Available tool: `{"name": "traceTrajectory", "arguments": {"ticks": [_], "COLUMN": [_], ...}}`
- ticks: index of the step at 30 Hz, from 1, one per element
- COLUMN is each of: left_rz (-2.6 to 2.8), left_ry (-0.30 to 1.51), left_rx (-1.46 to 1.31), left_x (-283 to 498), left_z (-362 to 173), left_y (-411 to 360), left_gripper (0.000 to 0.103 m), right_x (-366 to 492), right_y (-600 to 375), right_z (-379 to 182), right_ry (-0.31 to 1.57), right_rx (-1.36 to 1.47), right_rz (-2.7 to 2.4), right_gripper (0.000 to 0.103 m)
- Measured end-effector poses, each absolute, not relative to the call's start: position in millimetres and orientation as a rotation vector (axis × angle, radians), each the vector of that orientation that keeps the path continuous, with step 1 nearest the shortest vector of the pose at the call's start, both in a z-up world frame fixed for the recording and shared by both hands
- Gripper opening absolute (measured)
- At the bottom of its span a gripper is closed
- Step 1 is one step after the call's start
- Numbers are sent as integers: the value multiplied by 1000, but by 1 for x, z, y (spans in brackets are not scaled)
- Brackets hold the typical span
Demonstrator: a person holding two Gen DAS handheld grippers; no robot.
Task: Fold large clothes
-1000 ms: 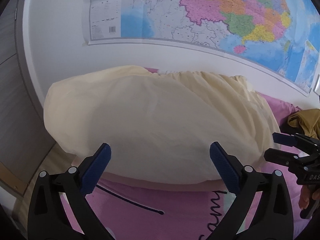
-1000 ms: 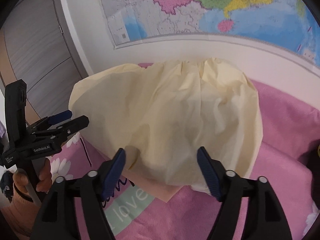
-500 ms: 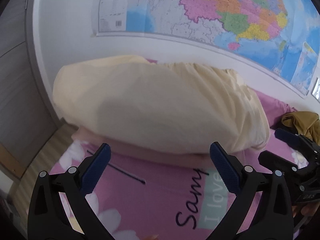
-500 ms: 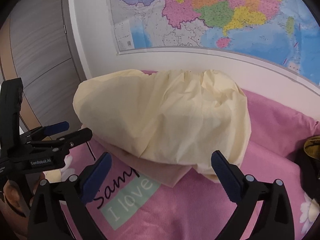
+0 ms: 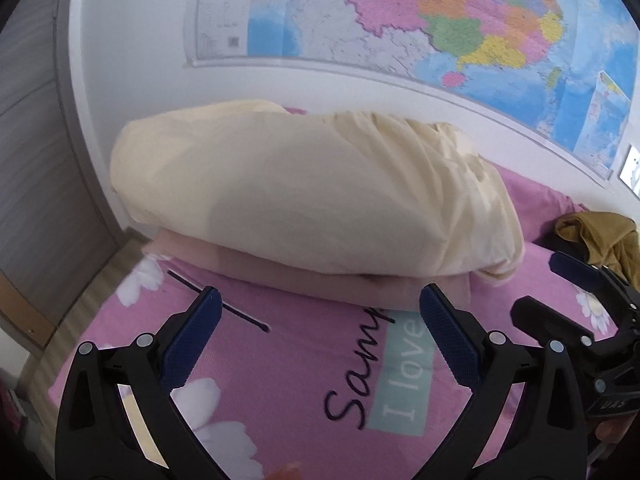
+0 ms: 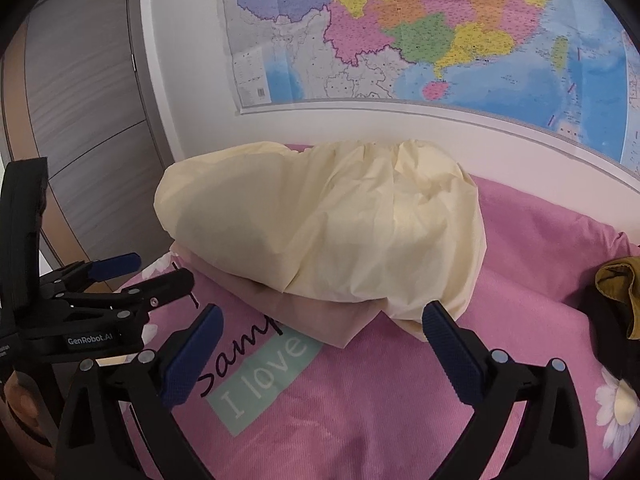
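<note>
Pale yellow folded garment point(image 5: 312, 200) lies puffed on top of a folded pink garment point(image 5: 320, 280), both on the pink bedspread point(image 5: 304, 380) near the wall. The left tongs point(image 5: 318, 336) and right tongs point(image 6: 320, 350) both stand wide apart and empty, just short of the stack. A mustard-coloured cloth point(image 5: 600, 236) lies off to the right, and a map point(image 6: 400, 32) hangs above.

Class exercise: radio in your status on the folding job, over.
Left gripper and right gripper open, empty. Cream garment folded atop pink garment on bedsheet. Mustard clothing lies aside, nothing obstructing.
</note>
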State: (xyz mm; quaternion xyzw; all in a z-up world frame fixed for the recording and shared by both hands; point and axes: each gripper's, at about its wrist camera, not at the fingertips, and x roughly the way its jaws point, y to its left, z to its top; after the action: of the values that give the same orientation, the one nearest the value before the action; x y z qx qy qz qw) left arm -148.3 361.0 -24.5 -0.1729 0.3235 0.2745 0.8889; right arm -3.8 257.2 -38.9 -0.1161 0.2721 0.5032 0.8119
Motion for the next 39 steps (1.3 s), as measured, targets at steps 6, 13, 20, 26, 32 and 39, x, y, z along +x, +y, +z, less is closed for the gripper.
{"name": "traceTrajectory", "arguments": {"ticks": [6,13,20,26,32,39], "left_rz": [550,663,753,748,752,740], "left_ry": [697,671,676,640,626,613], "left_rx": [-423,-407,-320,-325,-296,-291], "left_x": [-149,-157,-159,-164,-163,-164], "left_z": [-30,-34,-27,-20,-15,-15], "left_y": [359,359,353,349,341,334], "left_gripper": [98,98,98,98,98,98], "right_x": [-5,-6,-17,-20,-23,-26], "right_y": [247,242,244,242,240,238], "right_z": [-39,-42,-44,-41,-38,-37], "right_ry": [587,605,593,567,548,550], "right_rx": [-227,-215,-226,-220,-212,-214], "right_rz": [1081,1087,1103,1101,1100,1105], "right_gripper": [97,97,97,97,97,97]}}
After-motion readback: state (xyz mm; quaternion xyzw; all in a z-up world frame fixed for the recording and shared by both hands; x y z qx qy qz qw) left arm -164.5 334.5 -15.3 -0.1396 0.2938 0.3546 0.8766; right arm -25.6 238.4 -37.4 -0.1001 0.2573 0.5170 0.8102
